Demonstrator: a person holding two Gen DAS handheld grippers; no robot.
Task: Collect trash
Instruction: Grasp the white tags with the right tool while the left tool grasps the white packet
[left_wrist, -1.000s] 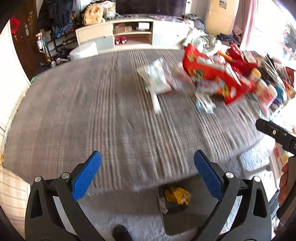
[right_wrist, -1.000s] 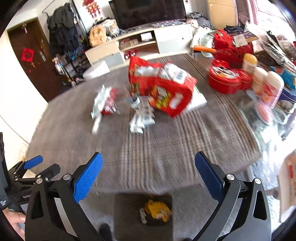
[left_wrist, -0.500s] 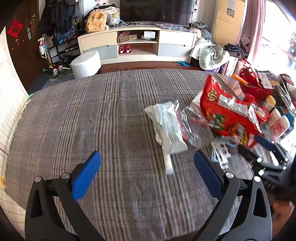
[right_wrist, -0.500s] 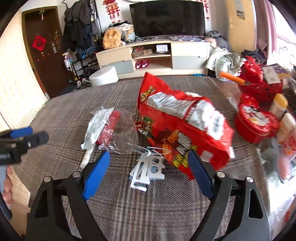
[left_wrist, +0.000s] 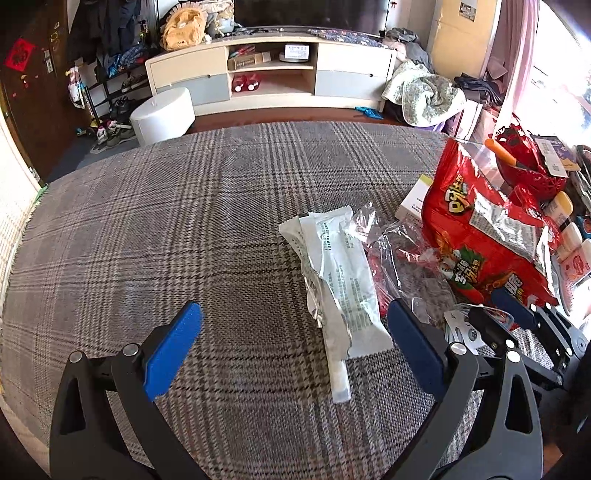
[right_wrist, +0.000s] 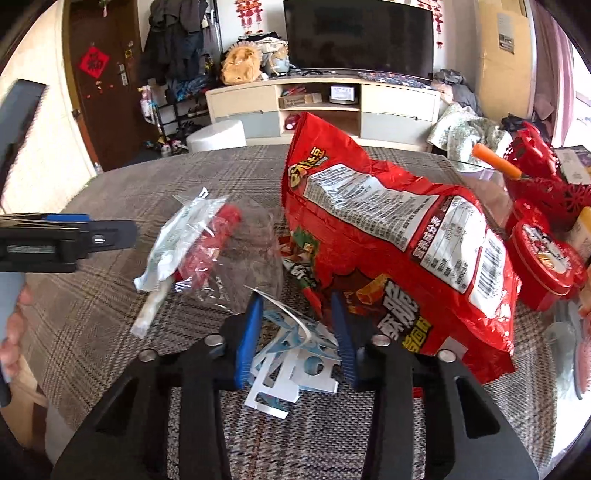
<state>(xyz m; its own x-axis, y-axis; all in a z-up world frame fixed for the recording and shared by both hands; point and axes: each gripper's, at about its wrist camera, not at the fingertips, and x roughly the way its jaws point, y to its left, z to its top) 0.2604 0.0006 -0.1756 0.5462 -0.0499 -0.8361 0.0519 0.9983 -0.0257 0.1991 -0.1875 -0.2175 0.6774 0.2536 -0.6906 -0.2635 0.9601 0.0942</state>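
- Trash lies on the checked tabletop (left_wrist: 155, 229): a white wrapper (left_wrist: 340, 280), a clear plastic bag (right_wrist: 236, 254) with red bits just right of it, a big red snack bag (right_wrist: 391, 240), and white-and-blue card scraps (right_wrist: 295, 363) at the near edge.
- Right gripper (right_wrist: 298, 332): fingers narrowed around the card scraps, one on each side; whether they pinch them I cannot tell.
- Left gripper (left_wrist: 291, 343): fingers spread wide, holding nothing, above the near end of the white wrapper.

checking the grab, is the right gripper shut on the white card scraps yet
Not yet: the right gripper is half closed, its blue pads either side of the white card scraps with gaps showing.
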